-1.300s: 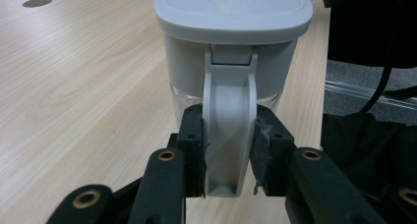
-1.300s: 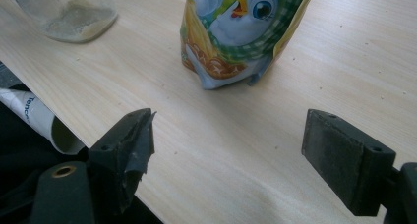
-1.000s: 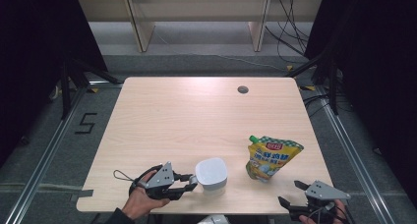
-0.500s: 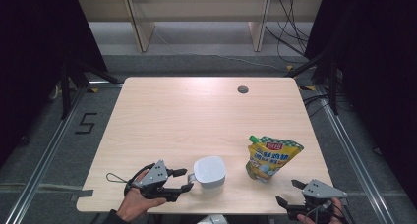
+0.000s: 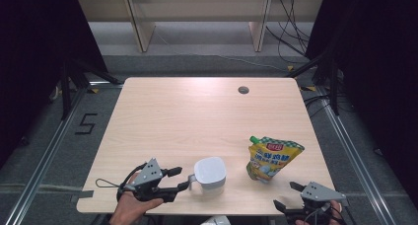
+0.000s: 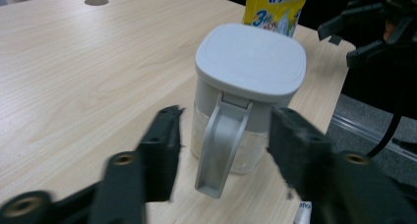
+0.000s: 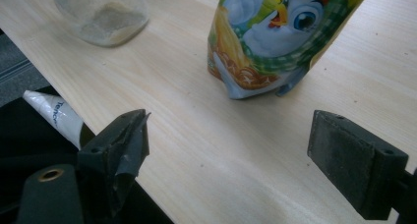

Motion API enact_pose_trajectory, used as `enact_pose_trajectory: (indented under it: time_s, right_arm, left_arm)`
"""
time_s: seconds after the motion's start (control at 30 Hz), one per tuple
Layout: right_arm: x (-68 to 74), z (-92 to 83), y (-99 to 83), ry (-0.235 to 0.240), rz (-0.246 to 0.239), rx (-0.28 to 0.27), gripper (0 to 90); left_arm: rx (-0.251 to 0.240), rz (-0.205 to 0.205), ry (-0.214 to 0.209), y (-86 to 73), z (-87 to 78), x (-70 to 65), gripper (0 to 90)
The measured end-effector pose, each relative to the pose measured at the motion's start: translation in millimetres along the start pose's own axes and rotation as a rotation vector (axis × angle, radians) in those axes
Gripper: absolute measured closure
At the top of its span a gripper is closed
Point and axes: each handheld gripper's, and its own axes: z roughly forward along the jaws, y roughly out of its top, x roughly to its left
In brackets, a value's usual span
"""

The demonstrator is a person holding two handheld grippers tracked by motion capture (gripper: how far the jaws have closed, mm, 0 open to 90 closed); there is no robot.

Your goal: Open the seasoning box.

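A clear jug [image 5: 210, 173] with a white lid stands near the table's front edge, its grey handle [image 6: 221, 145] pointing at my left gripper [image 5: 181, 179]. In the left gripper view the handle sits between the left gripper's [image 6: 226, 121] jaws, which have just been closing, with a gap on both sides; it is open. A yellow pouch [image 5: 272, 157] stands upright to the jug's right. At the front right corner my right gripper [image 5: 287, 195] is open; in its own view the right gripper [image 7: 228, 130] faces the pouch [image 7: 290, 37]. Its jaws have just opened slightly, nothing between them.
The wooden table [image 5: 197, 116] has a small round hole [image 5: 243, 90] at the back right. A white tube [image 7: 56, 117] lies below the front table edge. The jug [image 7: 103, 10] holds some pale powder. Dark floor and metal rails surround the table.
My left gripper has drawn back a little to the left from the jug, and its jaws stand wider apart. Jug, pouch and right gripper have stayed in place.
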Motion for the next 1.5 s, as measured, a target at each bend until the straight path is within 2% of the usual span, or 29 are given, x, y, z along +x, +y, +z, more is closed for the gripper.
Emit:
enact_pose_trajectory:
  time_s: [0.03,0.07,0.1,0.13,0.17,0.27,0.33,0.37,0.43,0.47,0.5,0.53,0.57,0.63,0.77,0.87,0.9,1.07,1.1,1.13,1.17,1.2,1.27,1.3,1.33,1.37,1.4,1.5]
  right_arm:
    - [0.4,0.3,-0.3,0.010,-0.006,-0.001,17.0]
    - [3.1,-1.3,-0.9,-0.003,0.009,-0.003,17.3]
    - [1.8,-0.8,-0.8,0.028,-0.015,-0.002,18.4]
    - [2.0,-2.3,-1.1,0.004,-0.033,-0.012,20.2]
    - [3.4,-2.5,-1.4,0.020,-0.009,-0.004,20.5]
    - [3.7,-2.9,-1.6,0.014,-0.005,-0.004,20.2]
    - [5.0,-3.8,-1.9,0.000,0.008,0.000,20.2]
    - [4.0,-3.3,-1.9,-0.004,-0.006,-0.005,20.3]
    - [4.6,-2.6,-2.1,0.010,-0.004,0.000,20.5]
    - [7.4,-3.5,-2.1,0.009,0.027,0.014,20.5]
    - [6.4,-2.7,-1.8,0.005,0.006,0.001,20.5]
    - [7.2,-1.7,-1.7,0.016,0.015,-0.004,20.6]
    - [4.8,-1.8,-1.0,0.016,-0.012,0.001,20.7]
    - [5.1,-1.5,-0.7,0.025,-0.007,0.004,20.8]
    - [5.3,-1.0,-0.8,0.025,-0.003,-0.002,21.2]
    - [5.0,-1.1,-0.9,0.027,-0.001,-0.002,21.4]
    - [4.9,-1.1,-0.9,0.029,0.000,-0.002,21.4]
    - [5.5,-1.2,-0.9,0.025,0.000,-0.002,21.8]
    - [8.6,-2.0,-1.2,0.023,0.030,0.006,22.9]
    - [6.5,-2.5,-0.7,0.009,-0.007,0.009,26.8]
    - [6.5,-1.6,-0.7,0.010,-0.007,0.006,28.6]
    - [7.2,-1.3,-0.6,0.012,-0.001,0.011,28.2]
    - [7.6,-0.6,-0.3,0.011,-0.013,0.003,28.1]
    - [7.4,0.5,-0.2,0.032,-0.013,0.004,27.9]
    - [7.0,-0.3,0.3,0.034,-0.025,0.004,27.6]
    - [8.9,-0.9,0.1,0.004,-0.012,-0.003,27.6]
    - [8.7,-0.9,0.4,0.004,-0.017,-0.005,27.6]
    - [10.4,0.2,1.4,0.036,-0.006,-0.011,28.1]
  left_arm:
    - [-0.010,-0.010,0.011,1.5,-0.6,-0.3,57.3]
    - [-0.022,-0.009,0.012,3.0,-0.9,0.5,61.8]
    - [-0.026,-0.008,0.018,4.5,-1.3,0.9,67.5]
    - [-0.037,0.008,0.015,6.0,-1.2,2.2,72.7]
    - [-0.045,0.002,0.022,8.0,-1.2,1.1,78.1]
    - [-0.062,0.001,0.014,12.4,1.0,-1.4,88.8]
    - [-0.057,0.011,0.016,14.9,2.5,-3.4,89.0]
    - [-0.053,0.014,0.018,16.2,3.3,-4.9,89.0]
    - [-0.044,0.025,0.013,18.8,5.1,-6.8,89.1]
    - [-0.046,0.018,0.014,19.8,6.5,-8.4,89.1]
    - [-0.045,0.022,0.013,20.9,7.9,-9.3,89.1]
    - [-0.039,0.035,0.007,22.1,9.1,-9.5,89.1]
    - [-0.039,0.030,0.012,22.9,10.4,-10.9,89.1]
    - [-0.033,0.044,0.005,24.7,13.3,-11.3,89.1]
    - [-0.024,0.034,0.017,25.4,17.8,-10.7,89.1]
    - [-0.017,0.045,0.008,23.3,20.9,-8.4,89.1]
    - [-0.014,0.032,0.012,22.3,21.7,-9.2,89.1]
    - [-0.015,0.024,0.010,22.1,21.8,-10.1,89.1]
    - [-0.009,0.029,0.015,22.1,21.2,-10.8,89.1]
    - [-0.010,0.054,0.010,22.5,21.5,-10.6,89.0]
    - [-0.007,0.035,0.016,22.0,21.4,-12.3,89.1]
    - [-0.010,0.032,0.016,21.9,21.5,-12.1,89.1]
    - [-0.011,0.037,0.016,21.5,21.2,-10.5,89.1]
    - [-0.015,0.040,0.014,21.2,21.1,-9.5,89.1]
    - [-0.022,0.020,0.018,20.2,21.3,-10.5,89.1]
    - [-0.017,0.027,0.021,20.2,20.7,-10.5,89.1]
    - [-0.018,0.027,0.021,20.2,20.8,-10.6,89.0]
    - [-0.026,0.020,0.018,19.6,21.1,-10.5,89.0]
